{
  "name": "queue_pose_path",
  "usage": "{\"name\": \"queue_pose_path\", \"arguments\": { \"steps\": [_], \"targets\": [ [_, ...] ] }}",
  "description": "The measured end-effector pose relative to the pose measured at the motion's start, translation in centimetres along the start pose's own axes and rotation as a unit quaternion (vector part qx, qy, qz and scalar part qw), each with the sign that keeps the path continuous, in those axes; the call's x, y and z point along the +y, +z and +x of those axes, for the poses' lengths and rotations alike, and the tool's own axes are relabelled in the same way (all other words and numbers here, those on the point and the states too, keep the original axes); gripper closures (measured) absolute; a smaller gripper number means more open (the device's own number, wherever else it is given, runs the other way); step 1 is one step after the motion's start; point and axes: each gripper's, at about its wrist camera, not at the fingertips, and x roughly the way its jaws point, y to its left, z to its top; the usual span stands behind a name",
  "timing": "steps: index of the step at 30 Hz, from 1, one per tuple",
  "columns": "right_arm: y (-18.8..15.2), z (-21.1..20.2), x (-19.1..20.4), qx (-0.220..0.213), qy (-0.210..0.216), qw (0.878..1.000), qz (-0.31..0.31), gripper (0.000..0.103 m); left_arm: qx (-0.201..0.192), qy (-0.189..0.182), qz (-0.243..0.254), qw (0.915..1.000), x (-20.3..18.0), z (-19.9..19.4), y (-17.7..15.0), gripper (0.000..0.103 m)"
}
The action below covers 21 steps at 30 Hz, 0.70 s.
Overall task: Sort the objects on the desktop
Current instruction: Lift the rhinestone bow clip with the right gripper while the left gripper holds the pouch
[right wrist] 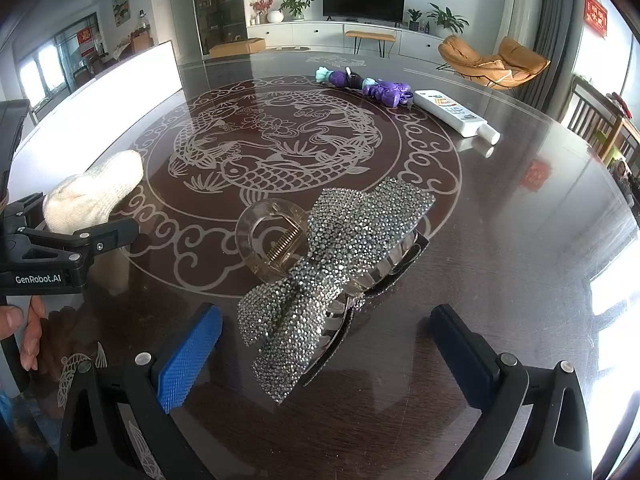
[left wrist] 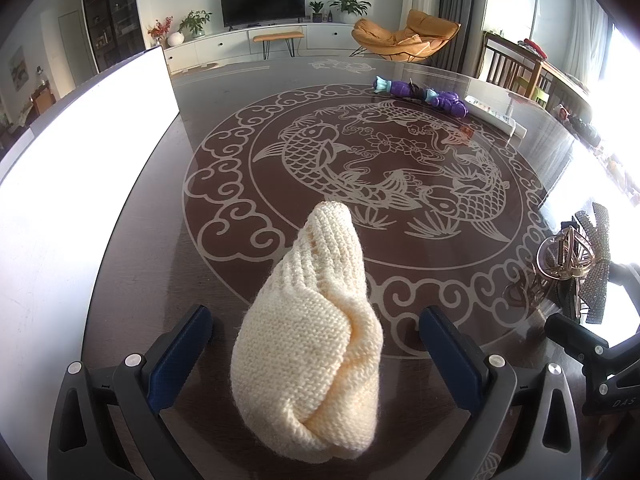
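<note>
A cream knitted roll [left wrist: 316,328] lies on the dark table between the fingers of my left gripper [left wrist: 316,340], which is open with both blue pads apart from the cloth. It also shows in the right wrist view [right wrist: 92,192]. A rhinestone bow hair claw [right wrist: 328,276] lies between the fingers of my right gripper [right wrist: 326,344], which is open and clear of it. The claw also shows at the right edge of the left wrist view [left wrist: 580,264].
A purple toy figure [right wrist: 364,84] and a white tube [right wrist: 456,114] lie at the far side of the table. A bright white board [left wrist: 80,152] stands along the left edge. The table has a fish pattern [left wrist: 376,160].
</note>
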Motion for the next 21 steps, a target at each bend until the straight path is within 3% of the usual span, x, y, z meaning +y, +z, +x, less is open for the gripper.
{"name": "queue_pose_path", "arguments": {
  "steps": [18, 21],
  "targets": [
    [0.04, 0.08, 0.01, 0.0, 0.0, 1.0, 0.0, 0.0, 0.003, -0.009, 0.007, 0.9999, 0.19, 0.01, -0.04, 0.0],
    [0.07, 0.1, 0.02, 0.0, -0.001, 1.0, 0.0, 0.0, 0.032, -0.026, 0.039, 0.9984, 0.14, -0.08, 0.12, 0.0]
  ]
}}
